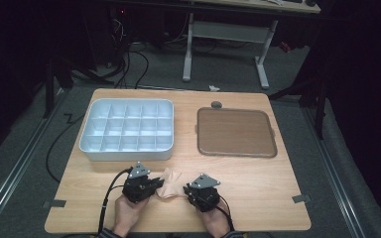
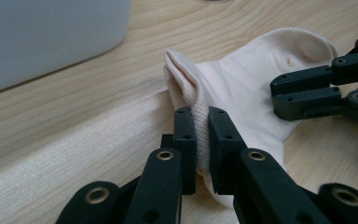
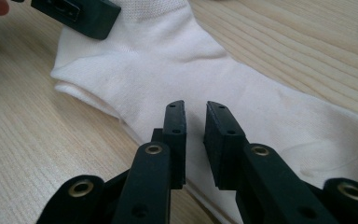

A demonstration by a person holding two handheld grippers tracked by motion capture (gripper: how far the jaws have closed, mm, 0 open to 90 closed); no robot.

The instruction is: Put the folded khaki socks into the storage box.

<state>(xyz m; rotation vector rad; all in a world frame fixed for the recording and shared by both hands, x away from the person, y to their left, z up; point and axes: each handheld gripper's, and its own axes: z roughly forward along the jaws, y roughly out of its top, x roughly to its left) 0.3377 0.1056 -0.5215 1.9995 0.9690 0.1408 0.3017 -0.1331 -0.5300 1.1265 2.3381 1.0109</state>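
A dim room with grey carpet and a white-legged desk at the back surrounds a pale wooden tabletop (image 1: 258,168) with taped front corners. Close to its front edge, about midway along it, lies the thing in hand: a small cream-white knitted ankle sock (image 1: 171,187), flat on the wood between the two tools. It looks very light, soft and limp, so it should fold and droop wherever it is unsupported, and it is neither fragile nor slippery; the ribbed cuff, where the fabric doubles up, seems the surest place to pinch. The left tongs (image 2: 201,122) have done just that: their jaws stand almost together, clamped on a raised fold of the cuff, which rises in a small peak beyond the tips. The right tongs (image 3: 196,114) sit low over the middle of the sock (image 3: 177,65) with their jaws narrow, a slim gap between them; whether they have caught any cloth I cannot tell, as the fabric beneath them looks flat. A second hold towards the toe end would likely keep the sock from sagging when lifted. Towards the back left of the tabletop stands a light blue-grey plastic organiser box (image 1: 90,148) split into a grid of small compartments, every one of which appears empty. Towards the back right lies a shallow brown square tray with rounded corners (image 1: 273,148), also bare, with a small grey round object (image 1: 217,104) just behind its back edge.
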